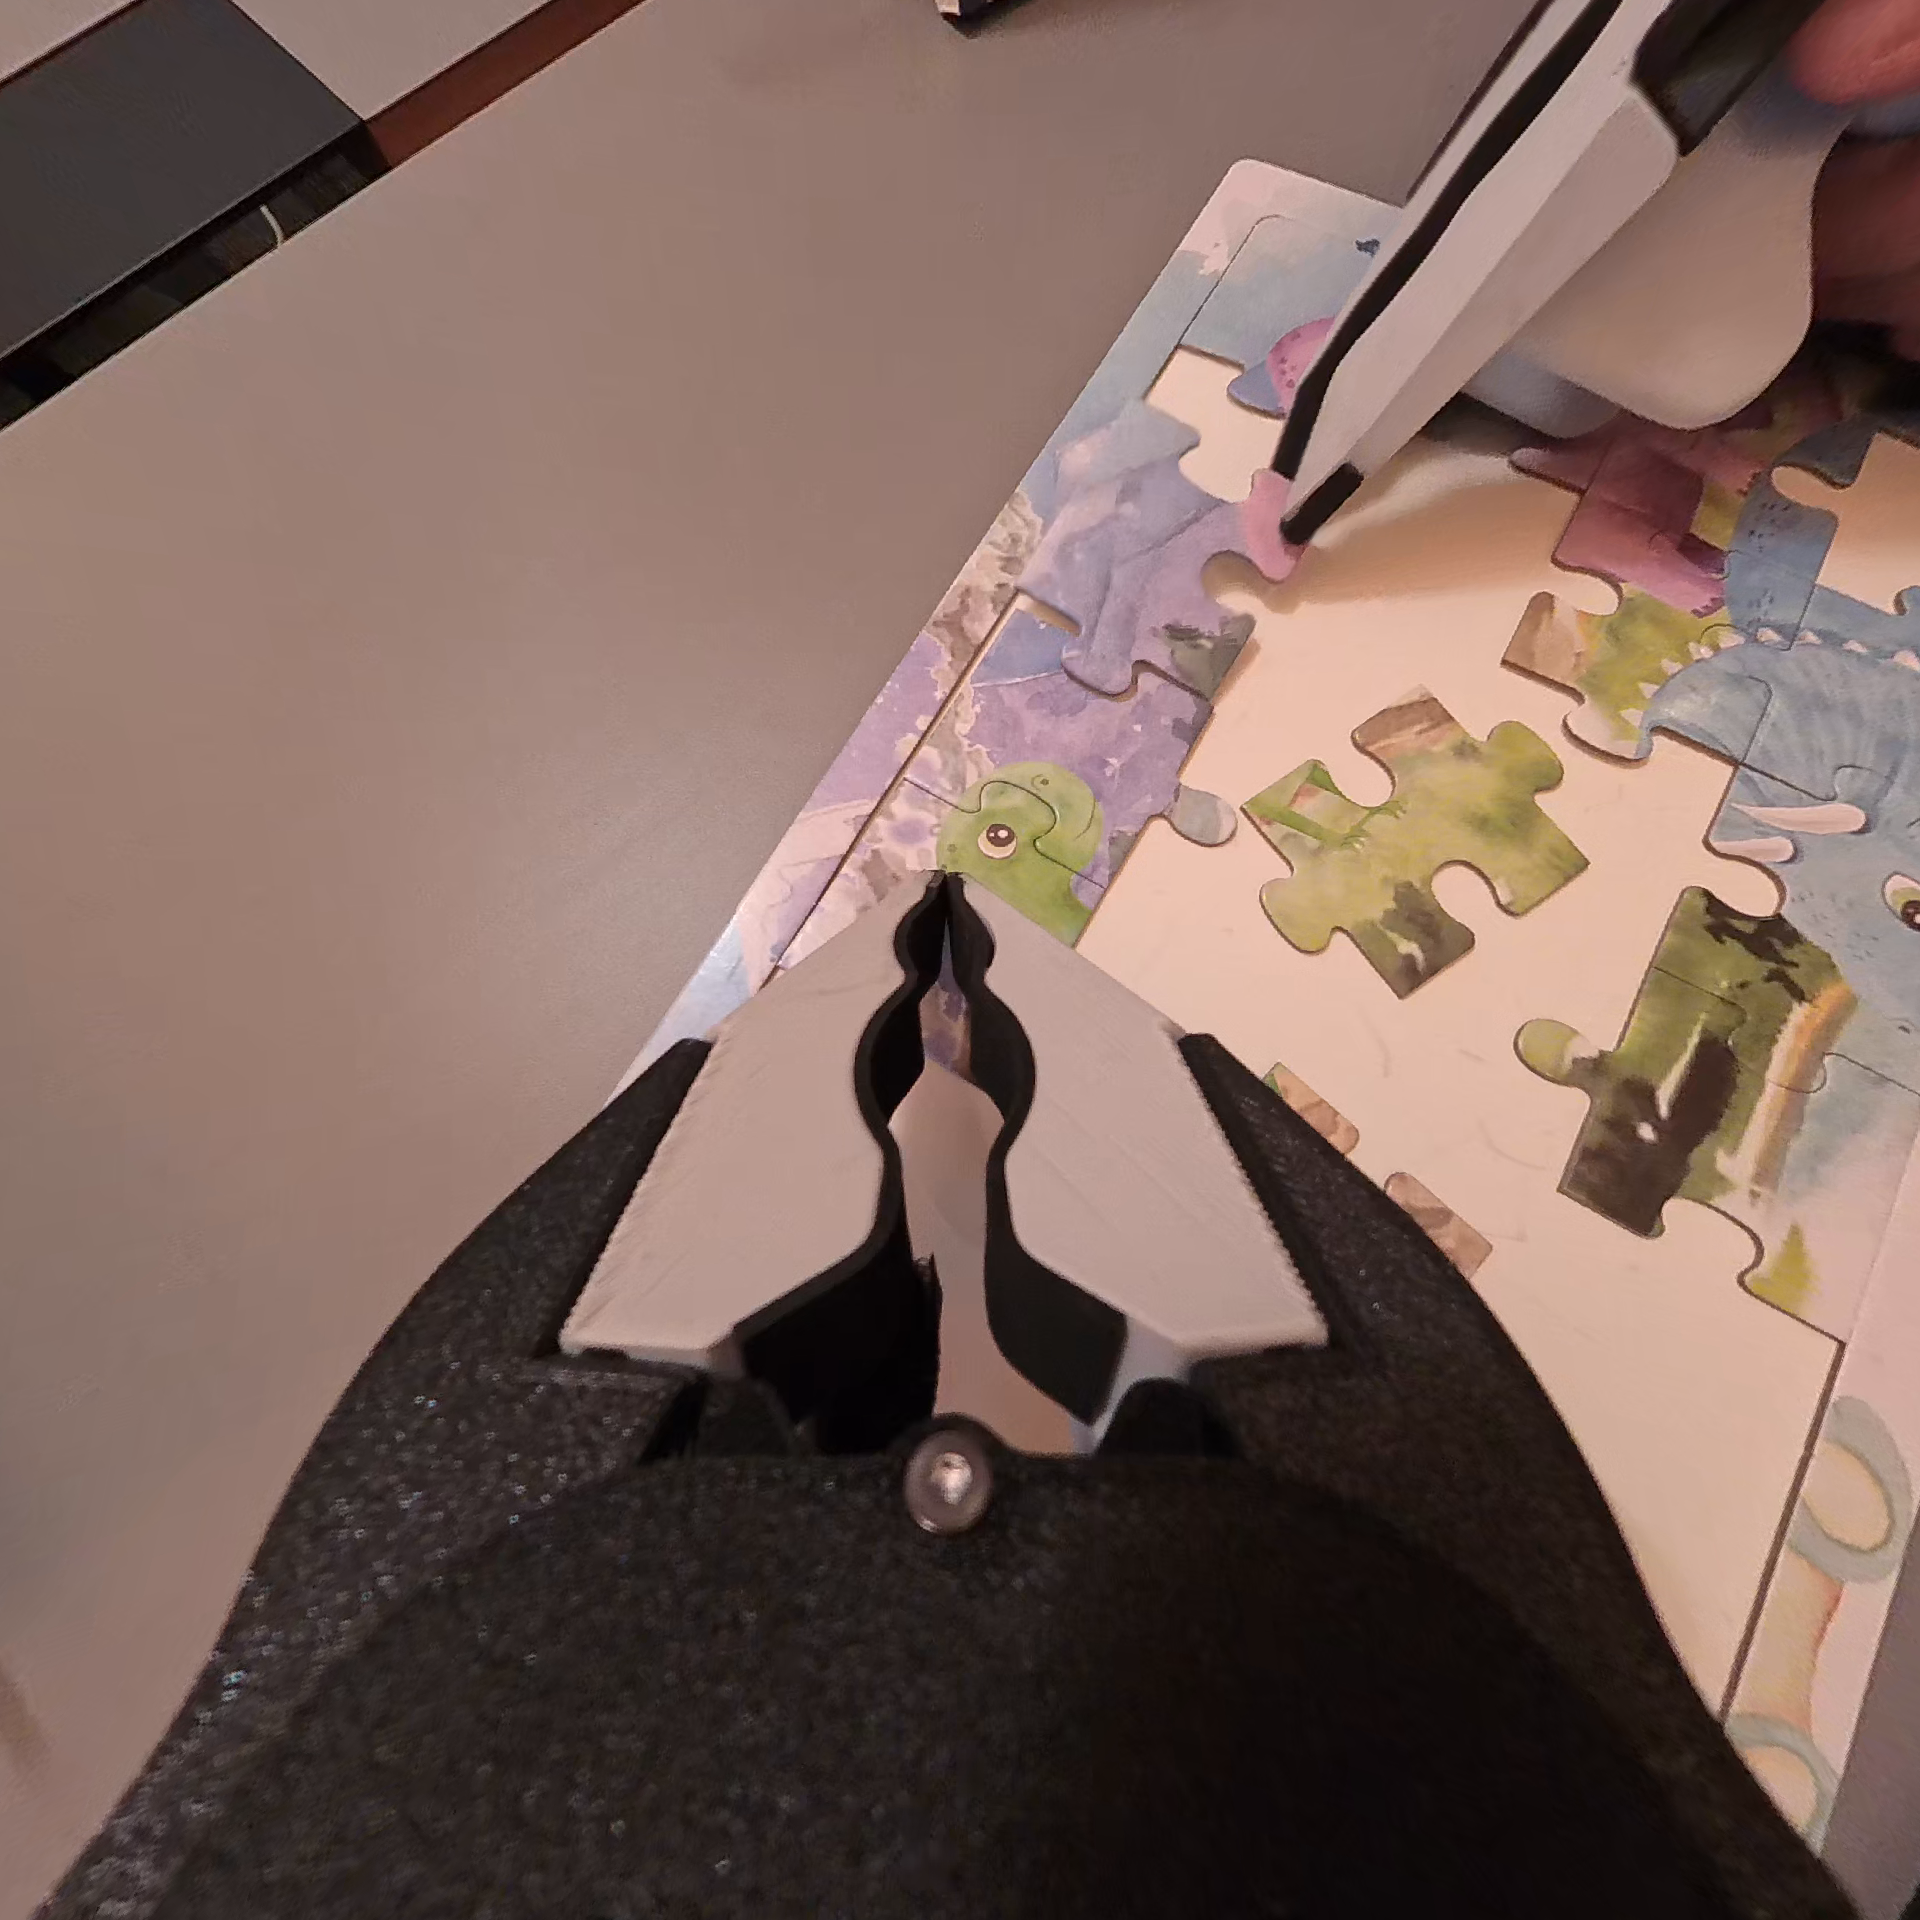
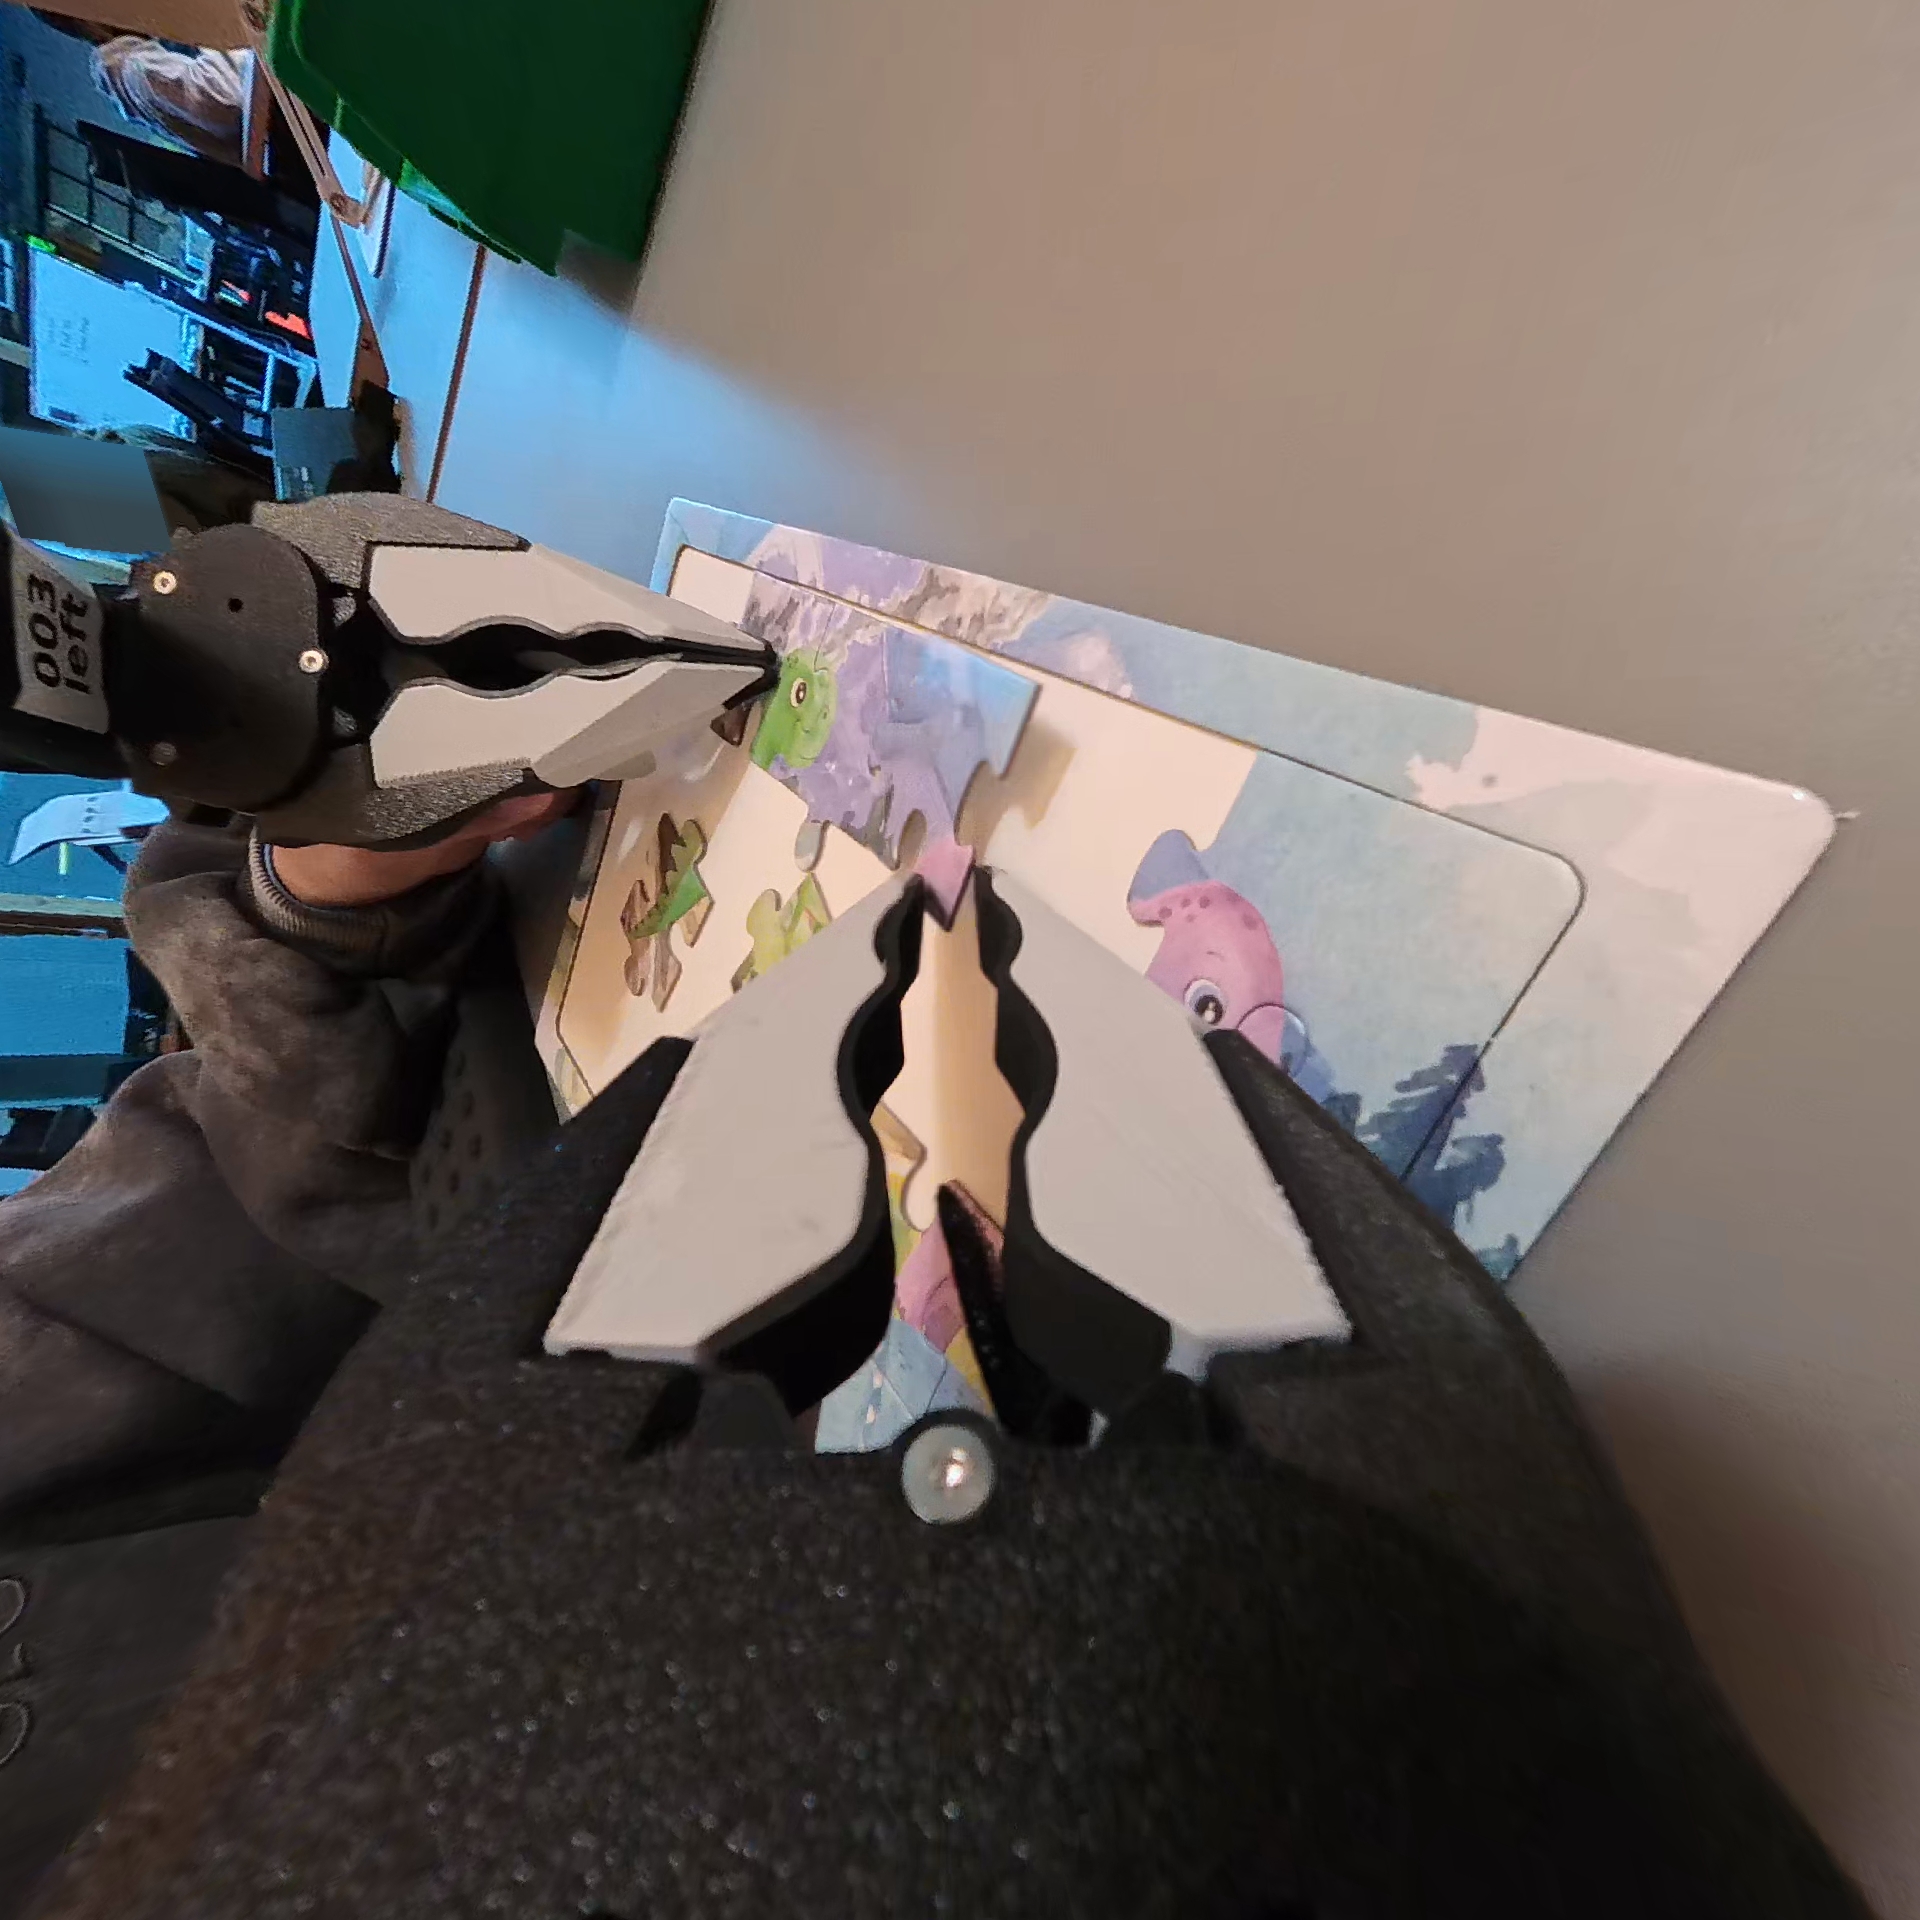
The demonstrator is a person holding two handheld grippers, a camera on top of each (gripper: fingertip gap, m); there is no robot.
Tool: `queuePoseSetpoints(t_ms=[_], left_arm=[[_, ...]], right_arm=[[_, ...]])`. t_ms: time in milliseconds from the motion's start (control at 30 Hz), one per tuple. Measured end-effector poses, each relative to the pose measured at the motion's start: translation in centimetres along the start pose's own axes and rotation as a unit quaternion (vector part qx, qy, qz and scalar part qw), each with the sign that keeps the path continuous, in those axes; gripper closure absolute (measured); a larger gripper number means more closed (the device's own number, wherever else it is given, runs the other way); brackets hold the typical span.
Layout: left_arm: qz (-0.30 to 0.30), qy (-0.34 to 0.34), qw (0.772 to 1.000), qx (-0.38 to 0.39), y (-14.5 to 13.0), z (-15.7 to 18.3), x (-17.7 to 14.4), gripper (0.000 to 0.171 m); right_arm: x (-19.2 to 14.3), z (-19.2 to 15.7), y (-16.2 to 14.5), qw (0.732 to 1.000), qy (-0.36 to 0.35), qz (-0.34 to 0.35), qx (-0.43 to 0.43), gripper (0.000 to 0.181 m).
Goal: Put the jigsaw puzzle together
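Right now the left gripper (image 1: pixel 948 883) is resting with its two grey fingers pressed tip to tip, nothing between them, its point sitting on the joined purple-and-green pieces (image 1: pixel 1023 821) at the near edge of the puzzle tray (image 1: pixel 1247 192). That tray is lying flat on the grey table (image 1: pixel 520 623), its cream floor partly bare. The right gripper (image 2: pixel 948 883) is reaching in from the far side and is pinching a small pink piece (image 2: pixel 951 868) between its fingertips, holding it just beside the purple pieces already seated along the tray's border. In the left wrist view the same pink piece (image 1: pixel 1273 530) is showing at the tip of the right gripper, touching the notch of a purple piece. A loose green piece (image 1: pixel 1413 842) is lying alone on the cream floor, apart from a joined cluster bearing a blue dinosaur (image 1: pixel 1829 790). In the right wrist view a pink dinosaur (image 2: pixel 1205 935) is showing on the seated pieces, and a person's dark sleeve (image 2: pixel 260 1039) is trailing behind the left gripper (image 2: pixel 769 660).
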State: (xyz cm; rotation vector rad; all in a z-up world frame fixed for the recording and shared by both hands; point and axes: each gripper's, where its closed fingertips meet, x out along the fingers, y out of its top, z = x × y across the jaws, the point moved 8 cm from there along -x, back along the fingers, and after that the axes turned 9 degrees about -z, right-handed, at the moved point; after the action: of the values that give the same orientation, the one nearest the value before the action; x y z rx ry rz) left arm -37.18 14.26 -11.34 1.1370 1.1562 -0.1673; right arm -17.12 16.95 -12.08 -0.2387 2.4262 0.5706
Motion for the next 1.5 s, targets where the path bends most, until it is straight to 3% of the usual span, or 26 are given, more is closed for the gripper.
queuePoseSetpoints(t_ms=[100, 267, 500, 867, 1167, 1333, 1500], left_arm=[[0.000, 0.002, 1.000, 0.004, 0.0, 0.0, 0.0, 0.171], [0.000, 0.001, 1.000, 0.004, 0.0, 0.0, 0.0, 0.171], [0.000, 0.002, 1.000, 0.007, 0.0, 0.0, 0.0, 0.171], [-0.001, 0.004, 1.000, 0.010, 0.0, 0.0, 0.0, 0.171], [-0.001, 0.007, 1.000, 0.014, 0.0, 0.1, 0.0, 0.171], [-0.001, 0.012, 1.000, 0.021, 0.0, 0.1, 0.0, 0.171], [0.038, -0.012, 0.997, 0.069, 1.6, 1.1, -0.7, 0.146]], right_arm=[[-0.2, -0.2, 0.1, 1.000, 0.000, 0.006, -0.003, 0.167], [0.1, 0.0, 0.0, 1.000, -0.001, 0.000, 0.001, 0.173], [-0.5, -0.1, 0.3, 1.000, -0.019, 0.012, -0.003, 0.161], [-0.4, 0.2, 0.0, 0.999, -0.039, -0.003, 0.001, 0.181], [-4.7, 1.4, 0.6, 0.992, 0.023, 0.102, 0.063, 0.181], [-5.4, 1.7, 0.6, 0.993, -0.028, 0.113, 0.036, 0.181], [-5.0, 0.8, 1.2, 0.988, -0.086, 0.127, -0.032, 0.169]])
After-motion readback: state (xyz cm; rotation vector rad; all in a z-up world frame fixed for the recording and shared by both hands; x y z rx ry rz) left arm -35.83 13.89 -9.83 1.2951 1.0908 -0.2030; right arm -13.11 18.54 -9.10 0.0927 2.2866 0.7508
